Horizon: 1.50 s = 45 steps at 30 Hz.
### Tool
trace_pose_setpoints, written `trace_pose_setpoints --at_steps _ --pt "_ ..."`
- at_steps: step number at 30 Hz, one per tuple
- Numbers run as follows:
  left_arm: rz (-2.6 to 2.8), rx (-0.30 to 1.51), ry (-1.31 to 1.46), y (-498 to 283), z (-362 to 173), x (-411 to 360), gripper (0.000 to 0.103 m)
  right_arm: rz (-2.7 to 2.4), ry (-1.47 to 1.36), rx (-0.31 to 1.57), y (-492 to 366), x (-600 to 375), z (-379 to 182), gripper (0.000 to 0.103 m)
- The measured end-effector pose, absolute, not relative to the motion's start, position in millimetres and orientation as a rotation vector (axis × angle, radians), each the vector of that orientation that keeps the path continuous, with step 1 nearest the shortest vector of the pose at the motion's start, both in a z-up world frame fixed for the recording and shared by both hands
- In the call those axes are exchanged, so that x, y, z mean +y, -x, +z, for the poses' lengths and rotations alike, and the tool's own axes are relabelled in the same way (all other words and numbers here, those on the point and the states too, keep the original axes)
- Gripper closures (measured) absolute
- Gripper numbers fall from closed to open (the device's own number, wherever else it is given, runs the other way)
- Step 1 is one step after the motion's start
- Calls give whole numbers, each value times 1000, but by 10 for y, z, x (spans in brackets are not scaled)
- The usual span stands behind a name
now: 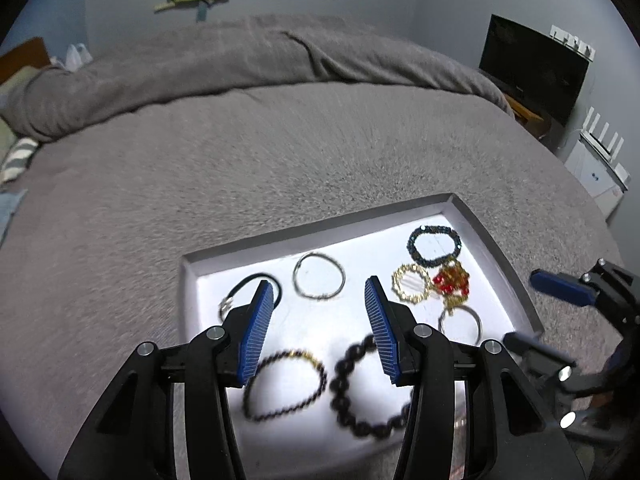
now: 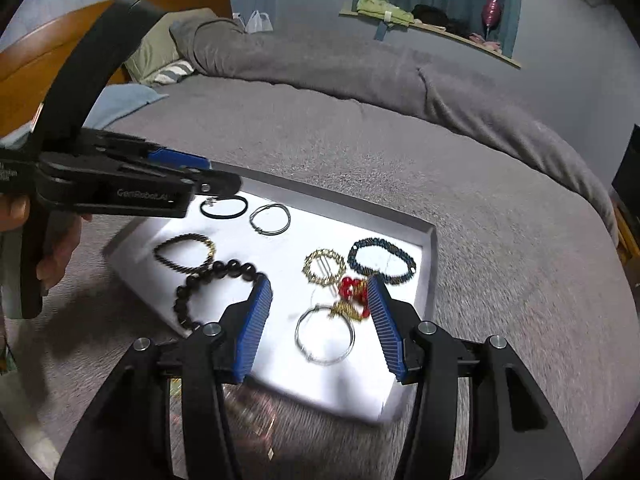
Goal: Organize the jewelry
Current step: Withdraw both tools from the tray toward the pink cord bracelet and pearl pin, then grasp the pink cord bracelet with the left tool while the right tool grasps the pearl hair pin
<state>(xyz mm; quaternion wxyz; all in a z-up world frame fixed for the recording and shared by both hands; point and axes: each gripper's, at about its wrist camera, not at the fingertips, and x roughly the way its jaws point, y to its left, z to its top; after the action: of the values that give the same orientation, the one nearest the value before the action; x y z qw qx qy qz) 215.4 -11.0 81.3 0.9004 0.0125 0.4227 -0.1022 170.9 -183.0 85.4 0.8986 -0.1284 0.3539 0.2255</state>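
Hovering over the white tray [image 1: 472, 216], the left gripper [image 1: 320, 320] and right gripper [image 2: 320, 320] stand spread and empty, bracelets laid apart for sorting.

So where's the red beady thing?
The red bead piece lies in the white tray, right side in both views, between the gold bracelet and a wire bangle.

left gripper [image 1: 320, 322]: jaws apart, empty | right gripper [image 2: 320, 322]: jaws apart, empty

"GenRobot.AI" (blurred) on left gripper [image 2: 224, 174]
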Motion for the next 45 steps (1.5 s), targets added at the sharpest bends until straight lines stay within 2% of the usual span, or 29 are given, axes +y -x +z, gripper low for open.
trace_pose_setpoints --at_steps 12,18,24,25,26,27,33,35,40,45 --pt "-176 706 23 -1168 989 -39 52 410 88 656 -1070 -2226 967 52" --pt "-154 628 11 -720 835 -160 49 373 21 641 -919 -2321 819 52" --pt "-174 628 19 -584 592 -256 47 340 40 626 -873 -2279 658 52" --pt "-180 625 9 -562 571 -274 45 335 51 626 -870 -2277 628 51" --pt "-186 615 -4 -529 542 -303 35 330 57 622 -861 -2281 609 45" --pt "-190 603 -12 -496 518 -320 30 326 61 617 -852 -2291 590 44" --pt "-240 599 -42 -401 400 -414 30 329 46 631 -856 -2358 464 41" --pt "-256 604 -45 -398 352 -441 29 332 42 625 -853 -2367 448 28" --pt "-247 629 -76 -474 192 -468 28 318 34 617 -862 -2425 413 12" --pt "-267 682 -49 -552 89 -470 28 289 18 612 -905 -2521 386 5"
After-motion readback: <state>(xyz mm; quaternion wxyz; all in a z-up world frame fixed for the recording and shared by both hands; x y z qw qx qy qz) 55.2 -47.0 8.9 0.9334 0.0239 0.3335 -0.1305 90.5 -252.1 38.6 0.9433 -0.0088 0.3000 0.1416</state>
